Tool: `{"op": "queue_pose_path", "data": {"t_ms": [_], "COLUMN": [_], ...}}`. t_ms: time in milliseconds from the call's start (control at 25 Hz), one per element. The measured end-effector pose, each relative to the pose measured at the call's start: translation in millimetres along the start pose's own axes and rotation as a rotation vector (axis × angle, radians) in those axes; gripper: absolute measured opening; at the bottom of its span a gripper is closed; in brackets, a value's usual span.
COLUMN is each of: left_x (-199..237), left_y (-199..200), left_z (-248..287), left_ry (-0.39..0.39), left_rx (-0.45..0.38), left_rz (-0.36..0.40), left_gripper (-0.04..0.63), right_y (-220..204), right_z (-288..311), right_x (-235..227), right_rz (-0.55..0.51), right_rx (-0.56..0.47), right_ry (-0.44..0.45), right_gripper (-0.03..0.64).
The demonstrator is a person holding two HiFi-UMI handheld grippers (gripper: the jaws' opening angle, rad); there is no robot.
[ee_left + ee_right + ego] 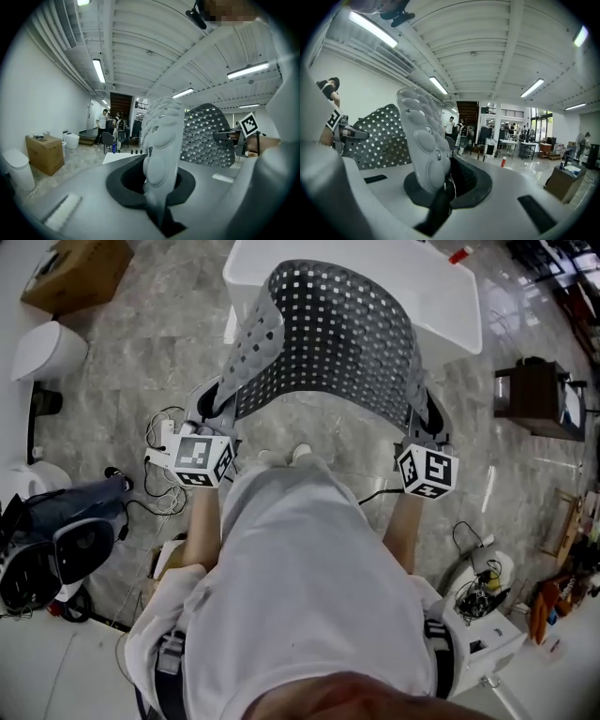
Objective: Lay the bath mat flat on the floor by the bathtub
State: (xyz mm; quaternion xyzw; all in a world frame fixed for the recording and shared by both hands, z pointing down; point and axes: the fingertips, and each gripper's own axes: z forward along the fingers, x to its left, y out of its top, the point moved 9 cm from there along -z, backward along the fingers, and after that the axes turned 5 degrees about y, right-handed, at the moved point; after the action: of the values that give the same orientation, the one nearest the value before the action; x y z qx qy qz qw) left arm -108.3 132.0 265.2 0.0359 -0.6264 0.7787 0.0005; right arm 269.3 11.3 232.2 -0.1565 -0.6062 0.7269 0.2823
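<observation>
1. Hanging above the floor (141, 362) by the bathtub (450, 306), head view: bath mat (328, 343), long axis left to right.
2. Left gripper view: left gripper (159, 201) clamped tight on its left end.
3. Right gripper view: right gripper (440, 192) clamped tight on its right end.

You wear a loose white short-sleeved T-shirt (300, 587) that fills the lower centre of the head view, with dark straps (170, 673) crossing it at lower left and lower right. The left gripper (214, 407) carries a white cube (200, 461) printed with black square markers at centre left. The right gripper (424, 418) has its twin (427, 472) at centre right, beside a thin black cable (377, 494). In the gripper views, each housing (84, 187) is smooth grey around a black recess.
</observation>
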Motion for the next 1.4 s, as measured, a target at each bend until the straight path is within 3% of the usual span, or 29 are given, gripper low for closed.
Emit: {"op": "queue_pose_path", "data": {"t_ms": [320,680,1040,1240,1400], "left_x": [4.2,4.6,16.7,31.6,46.9], "left_y": [-56.4,-141.3,-268.5,-351.1,-407.3], "left_z": [47.9,107.4,210.2,276.7,318.4], "left_ry": [-0.066,0.031,0.111,0.082,0.089], "left_rx": [0.073,0.276,0.487,0.542,0.596], "left_rz": [-0.051,-0.178,-0.183,-0.138,-0.148], "left_gripper": [0.015,0.015,0.015,0.014,0.014], "right_y": [-51.5,-142.3,-298.9,-394.2,-457.9], "right_z": [30.7,122.8,240.4,301.6,337.5], "right_x": [10.3,11.8,-5.9,-3.3,1.7], "right_rz": [0.05,0.129,0.228,0.264,0.31], "right_rx": [0.153,0.347,0.556,0.64,0.693], "right_ry": [0.031,0.135,0.181,0.171,0.155], "right_gripper": [0.018,0.018,0.018,0.019,0.02]}}
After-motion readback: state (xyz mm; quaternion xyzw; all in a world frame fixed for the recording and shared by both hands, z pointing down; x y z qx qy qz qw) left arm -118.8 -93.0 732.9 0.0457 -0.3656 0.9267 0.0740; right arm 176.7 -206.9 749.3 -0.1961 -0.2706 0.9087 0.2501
